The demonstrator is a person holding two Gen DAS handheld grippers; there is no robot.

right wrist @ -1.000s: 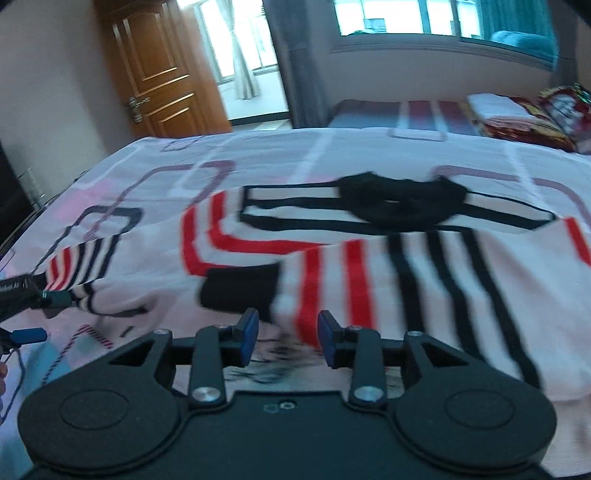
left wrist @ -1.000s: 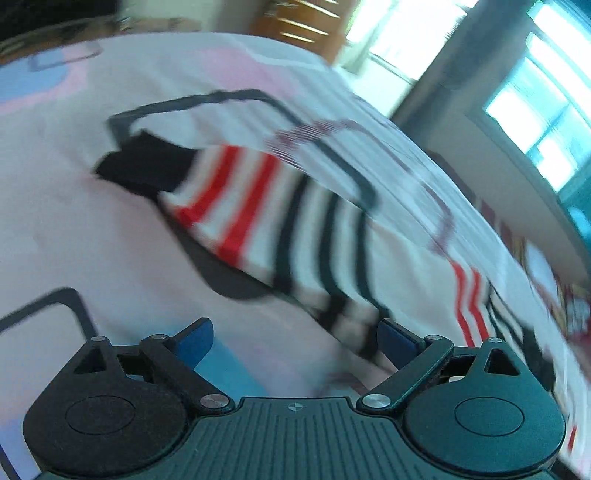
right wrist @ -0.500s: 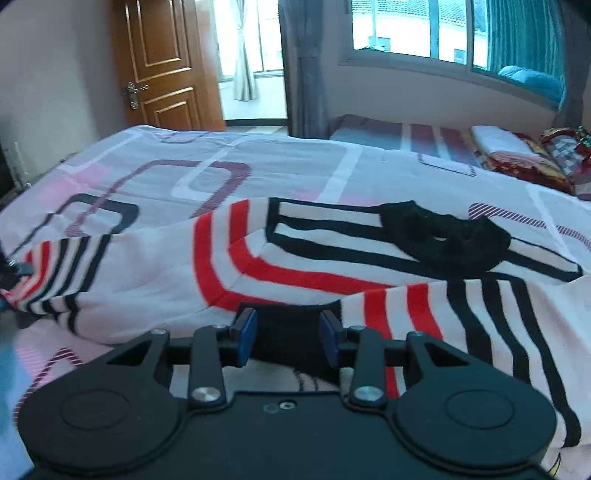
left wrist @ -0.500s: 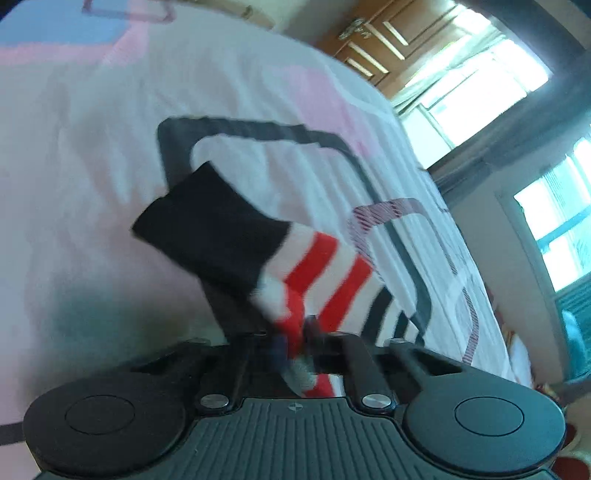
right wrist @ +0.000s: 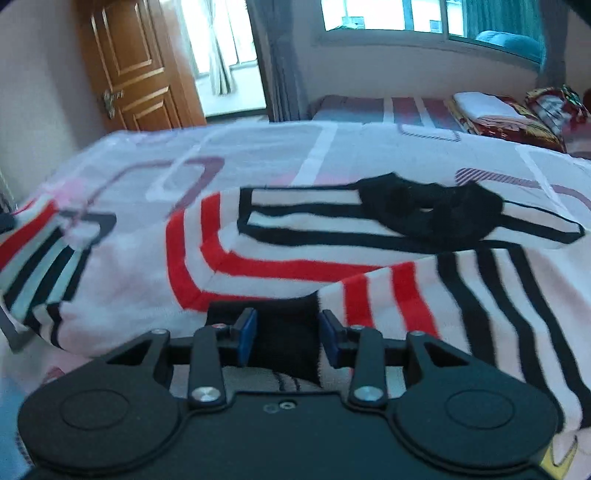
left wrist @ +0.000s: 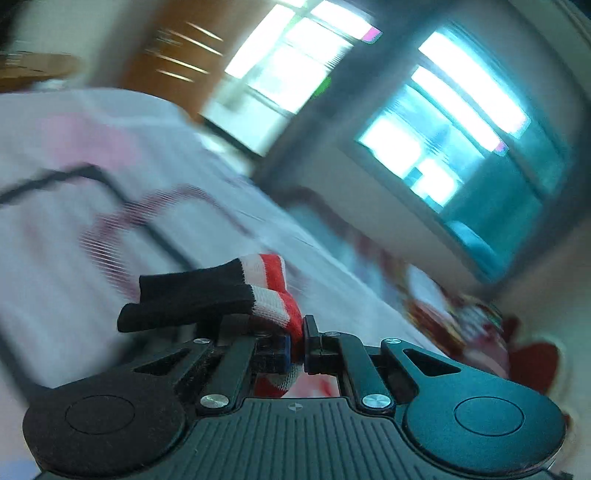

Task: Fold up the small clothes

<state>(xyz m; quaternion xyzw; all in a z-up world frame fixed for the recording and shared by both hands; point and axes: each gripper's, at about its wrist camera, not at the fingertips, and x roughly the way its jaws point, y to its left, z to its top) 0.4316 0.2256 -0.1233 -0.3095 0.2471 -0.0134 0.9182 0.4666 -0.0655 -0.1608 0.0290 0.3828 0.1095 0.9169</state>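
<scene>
One garment is present: a white knitted sweater (right wrist: 280, 258) with red and black stripes, a black collar (right wrist: 428, 210) and black cuffs, lying spread across the bed (right wrist: 258, 147), which carries a pale sheet printed with rounded rectangles. Its body lies flat at the middle of the bed with the collar toward the far side; the right sleeve is folded in over the lower body. The left gripper (left wrist: 295, 349) is clamped tight on the left sleeve just behind its black cuff (left wrist: 184, 302), and the cuff juts out to the left, clear of the sheet; that view is blurred. The right gripper (right wrist: 288, 339) stands narrowly parted with the other black cuff (right wrist: 284, 332) between its fingers; whether the pads press on the cloth cannot be told. Bare sheet lies open beyond the collar and to the left of the sweater. Two cuffs and two grippers are counted. A wooden door (right wrist: 136, 66) and a window (right wrist: 384, 14) bound the far side.
</scene>
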